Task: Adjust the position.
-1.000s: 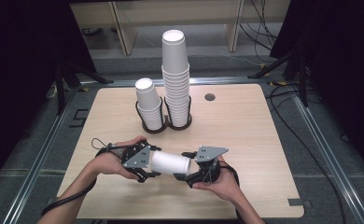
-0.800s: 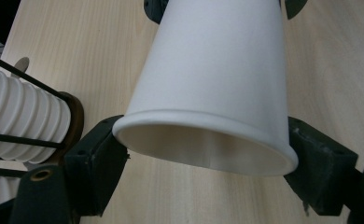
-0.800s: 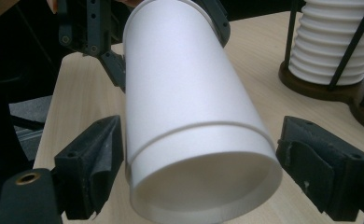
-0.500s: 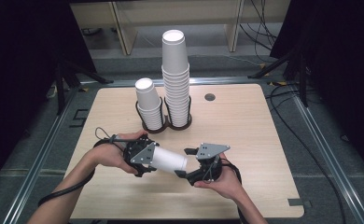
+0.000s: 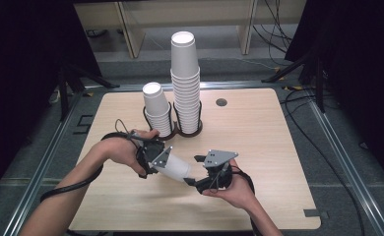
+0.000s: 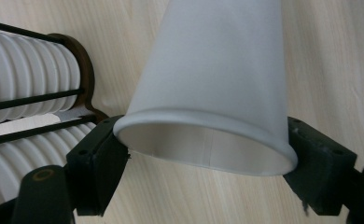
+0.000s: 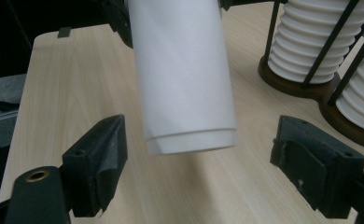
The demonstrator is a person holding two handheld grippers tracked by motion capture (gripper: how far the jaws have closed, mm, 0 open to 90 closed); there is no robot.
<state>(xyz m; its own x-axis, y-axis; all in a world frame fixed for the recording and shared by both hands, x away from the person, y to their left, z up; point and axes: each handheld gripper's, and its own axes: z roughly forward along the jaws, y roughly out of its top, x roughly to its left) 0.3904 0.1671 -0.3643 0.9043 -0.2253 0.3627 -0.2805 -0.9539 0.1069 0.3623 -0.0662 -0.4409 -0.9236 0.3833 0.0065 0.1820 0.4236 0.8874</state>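
My left gripper (image 5: 163, 164) is shut on the rim end of a white paper cup (image 5: 176, 167), which lies slanted above the wooden table (image 5: 259, 132). In the left gripper view the black jaws pinch the cup (image 6: 217, 70) at both sides of its open mouth. The cup's base points toward my right gripper (image 5: 194, 170). That right gripper (image 7: 201, 168) stands open, with its jaws wide on either side of the cup's base (image 7: 185, 70) and not touching it. The base shows a double edge.
At the table's middle rear, a dark wire holder (image 5: 180, 132) carries a tall stack of white cups (image 5: 186, 83) and a shorter stack (image 5: 156, 110) beside it. A small dark round cap (image 5: 221, 102) sits near the far edge. Cables trail from both grippers.
My left hand has lifted and shifted back and left with the cup, so the cup now slants instead of lying level. My right hand has hardly moved.
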